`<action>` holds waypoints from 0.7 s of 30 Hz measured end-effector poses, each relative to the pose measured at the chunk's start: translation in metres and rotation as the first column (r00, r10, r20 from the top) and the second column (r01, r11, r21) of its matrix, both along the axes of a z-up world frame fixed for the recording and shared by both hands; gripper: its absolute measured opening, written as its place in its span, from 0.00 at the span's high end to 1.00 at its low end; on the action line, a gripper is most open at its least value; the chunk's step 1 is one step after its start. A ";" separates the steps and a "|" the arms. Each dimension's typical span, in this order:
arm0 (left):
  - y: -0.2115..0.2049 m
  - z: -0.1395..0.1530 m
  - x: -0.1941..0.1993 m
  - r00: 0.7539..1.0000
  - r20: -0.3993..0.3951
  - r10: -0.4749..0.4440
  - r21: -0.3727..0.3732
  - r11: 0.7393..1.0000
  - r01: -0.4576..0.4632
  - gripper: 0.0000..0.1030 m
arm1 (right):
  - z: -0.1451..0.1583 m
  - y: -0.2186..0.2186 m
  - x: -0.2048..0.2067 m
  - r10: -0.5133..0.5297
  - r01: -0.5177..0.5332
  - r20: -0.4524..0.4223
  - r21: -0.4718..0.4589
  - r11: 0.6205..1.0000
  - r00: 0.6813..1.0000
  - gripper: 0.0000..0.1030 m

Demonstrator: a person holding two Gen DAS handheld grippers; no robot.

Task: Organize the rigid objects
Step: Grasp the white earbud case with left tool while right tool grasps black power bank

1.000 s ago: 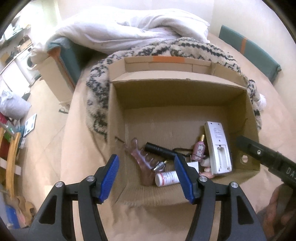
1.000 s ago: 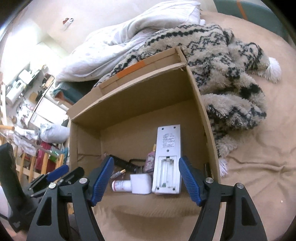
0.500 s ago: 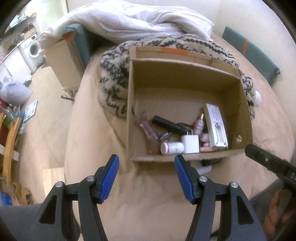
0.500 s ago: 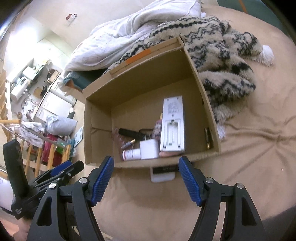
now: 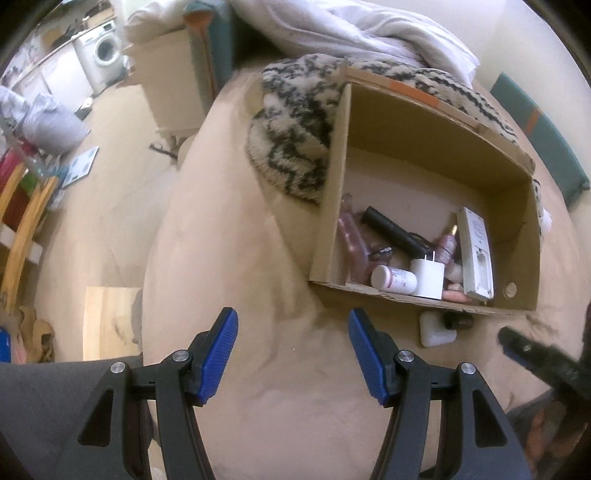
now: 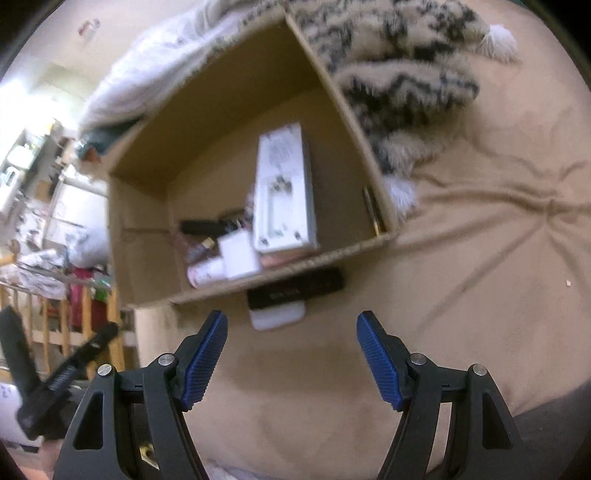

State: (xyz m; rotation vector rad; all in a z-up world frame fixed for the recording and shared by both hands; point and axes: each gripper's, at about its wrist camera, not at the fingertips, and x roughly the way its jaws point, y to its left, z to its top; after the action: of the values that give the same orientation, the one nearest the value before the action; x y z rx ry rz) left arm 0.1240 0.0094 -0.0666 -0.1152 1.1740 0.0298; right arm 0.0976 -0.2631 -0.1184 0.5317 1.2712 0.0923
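An open cardboard box [image 5: 334, 177] [image 6: 351, 107] sits on a beige bed. Inside lie a white remote [image 5: 476, 254] [image 6: 284, 188], a white charger plug [image 5: 427, 277] [image 6: 238, 258], a small white bottle [image 5: 393, 278], a black tube [image 5: 391, 230] and pink bottles [image 5: 351, 240]. A white-and-black bottle [image 5: 437, 330] [image 6: 291, 297] lies on the bed against the box's near wall. My left gripper [image 5: 293, 354] is open and empty, back from the box to its left. My right gripper [image 6: 291, 356] is open and empty, just short of that bottle.
A patterned fluffy blanket [image 5: 291, 136] [image 6: 406, 85] and a white duvet [image 5: 351, 33] lie behind the box. The bed edge drops to the floor at left, with a wooden board [image 5: 110, 321], a chair [image 5: 22, 229] and a washing machine [image 5: 99, 55].
Both grippers have pulled back and up from the box. The left one swung left; the bottle outside the box has come into view. Both stayed open.
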 end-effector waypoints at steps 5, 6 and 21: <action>-0.004 0.001 0.002 1.000 -0.018 -0.008 -0.050 0.999 0.007 0.43 | -0.019 0.026 0.023 0.114 -0.118 -0.055 -0.075 0.990 0.992 0.26; -0.005 0.002 0.003 1.000 -0.018 -0.011 -0.057 0.998 0.010 0.43 | -0.021 0.028 0.028 0.126 -0.130 -0.054 -0.080 0.988 0.991 0.26; -0.015 0.004 0.001 0.999 -0.025 -0.034 -0.101 0.994 0.031 0.43 | -0.056 0.046 0.068 0.193 -0.205 -0.106 -0.115 0.972 0.976 0.12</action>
State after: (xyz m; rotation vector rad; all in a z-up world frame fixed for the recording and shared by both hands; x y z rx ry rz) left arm 0.1250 -0.0052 -0.0627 -0.1852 1.2045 -0.0569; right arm 0.1655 -0.2169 -0.1743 0.3020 1.4103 0.1557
